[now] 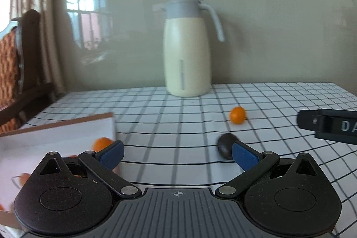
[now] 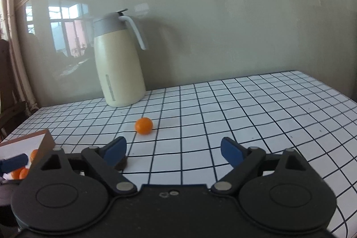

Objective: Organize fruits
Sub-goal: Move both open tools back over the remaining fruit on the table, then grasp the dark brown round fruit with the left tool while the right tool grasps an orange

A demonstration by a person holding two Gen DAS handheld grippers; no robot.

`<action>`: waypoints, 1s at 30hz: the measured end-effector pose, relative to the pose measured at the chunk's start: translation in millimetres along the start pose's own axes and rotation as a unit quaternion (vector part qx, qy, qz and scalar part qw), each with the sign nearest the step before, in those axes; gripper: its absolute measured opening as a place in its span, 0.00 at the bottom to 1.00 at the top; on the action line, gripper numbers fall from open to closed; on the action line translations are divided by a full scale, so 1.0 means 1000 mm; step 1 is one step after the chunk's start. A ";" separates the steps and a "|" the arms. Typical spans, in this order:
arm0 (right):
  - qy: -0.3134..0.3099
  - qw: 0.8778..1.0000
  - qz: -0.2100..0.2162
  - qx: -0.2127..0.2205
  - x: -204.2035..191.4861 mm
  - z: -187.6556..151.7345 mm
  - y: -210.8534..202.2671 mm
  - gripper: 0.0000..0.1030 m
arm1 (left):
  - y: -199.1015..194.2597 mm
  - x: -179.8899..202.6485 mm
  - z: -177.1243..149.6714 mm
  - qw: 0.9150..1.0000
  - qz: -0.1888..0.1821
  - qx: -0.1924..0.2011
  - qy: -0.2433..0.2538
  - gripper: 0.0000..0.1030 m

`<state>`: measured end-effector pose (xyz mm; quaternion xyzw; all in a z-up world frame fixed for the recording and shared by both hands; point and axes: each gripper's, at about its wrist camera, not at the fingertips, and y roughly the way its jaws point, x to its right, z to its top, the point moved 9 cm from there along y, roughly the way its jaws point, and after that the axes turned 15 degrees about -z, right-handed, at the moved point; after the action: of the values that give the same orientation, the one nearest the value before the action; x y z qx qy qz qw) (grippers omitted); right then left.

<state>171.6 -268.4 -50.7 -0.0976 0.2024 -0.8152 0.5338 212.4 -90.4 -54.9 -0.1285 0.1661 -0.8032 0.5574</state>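
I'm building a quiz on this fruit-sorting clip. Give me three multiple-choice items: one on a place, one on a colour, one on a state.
1. Where does the thermos jug stand?
A. in the box
B. at the table's back edge by the wall
C. on a chair

2. What colour is the loose round fruit on the checked cloth?
A. green
B. red
C. orange

3. How is the right hand-held gripper?
A. open, holding nothing
B. shut on a fruit
C. shut on the jug

Answers: B, it stands against the wall; C, it is plainly orange; A, its blue pads stand wide apart over bare cloth.
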 end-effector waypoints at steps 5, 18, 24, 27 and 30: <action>0.014 1.000 -0.009 -0.004 0.011 0.002 0.009 0.82 | 0.024 0.022 -0.001 1.000 -0.019 -0.009 0.000 0.94; 0.034 0.999 -0.010 -0.018 0.029 0.007 0.038 0.82 | 0.088 0.038 -0.007 0.995 -0.057 -0.078 -0.037 0.48; 0.029 0.999 0.006 -0.038 0.008 0.008 0.057 0.78 | 0.089 0.029 -0.011 0.994 -0.063 -0.080 -0.048 0.40; 0.015 0.998 0.014 -0.054 -0.008 0.005 0.070 0.72 | 0.090 0.006 -0.011 0.995 -0.038 -0.077 -0.056 0.40; 0.001 0.997 0.026 -0.069 -0.030 0.004 0.087 0.68 | 0.092 -0.022 -0.011 0.994 -0.017 -0.075 -0.080 0.40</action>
<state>257.9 -272.8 -83.2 -0.1283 0.2609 -0.7853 0.5465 293.8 -97.7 -103.3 -0.2362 0.1787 -0.7851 0.5439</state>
